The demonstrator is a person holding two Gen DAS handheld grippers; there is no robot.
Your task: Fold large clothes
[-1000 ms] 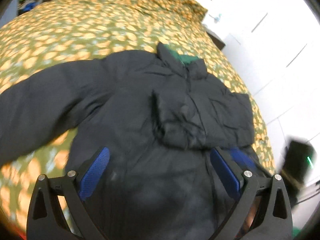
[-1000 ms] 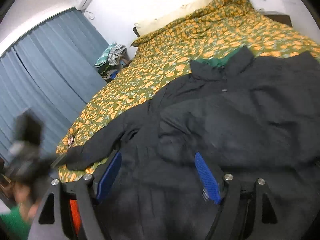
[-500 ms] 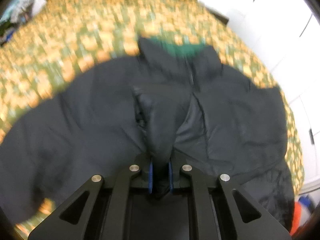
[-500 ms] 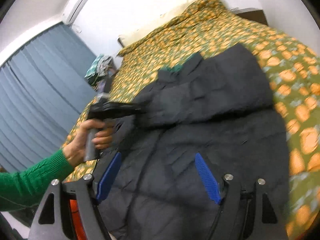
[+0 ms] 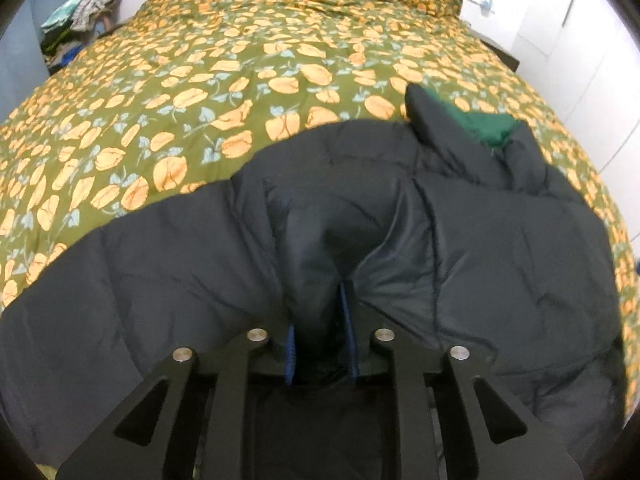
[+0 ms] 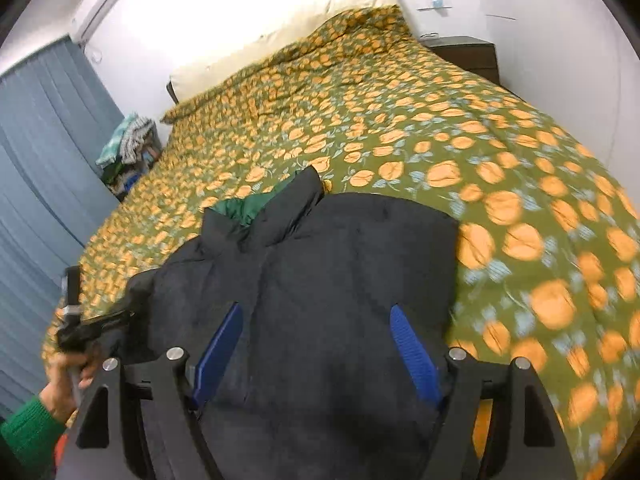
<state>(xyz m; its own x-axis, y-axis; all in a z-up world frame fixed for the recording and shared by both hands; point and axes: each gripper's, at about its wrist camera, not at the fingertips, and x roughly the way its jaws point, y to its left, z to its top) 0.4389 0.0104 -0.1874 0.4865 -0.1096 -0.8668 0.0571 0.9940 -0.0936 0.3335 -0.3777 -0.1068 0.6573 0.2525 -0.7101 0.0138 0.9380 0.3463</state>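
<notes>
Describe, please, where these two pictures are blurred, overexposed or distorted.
Left wrist view: mostly sharp, the bedspread bends with fisheye curvature, and the left gripper is dark against the black jacket. Right wrist view: the bedspread smears with motion blur at the right edge, and the back wall is blown out white.

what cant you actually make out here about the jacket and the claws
- Left wrist view: the left claw is shut on a fold of the black jacket; which part cannot be told.
- Both views: the jacket's hem is cut off by the bottom edge and the claw frames.
- Right wrist view: the right claw is open; the bedspread beside it is blurred.
</notes>
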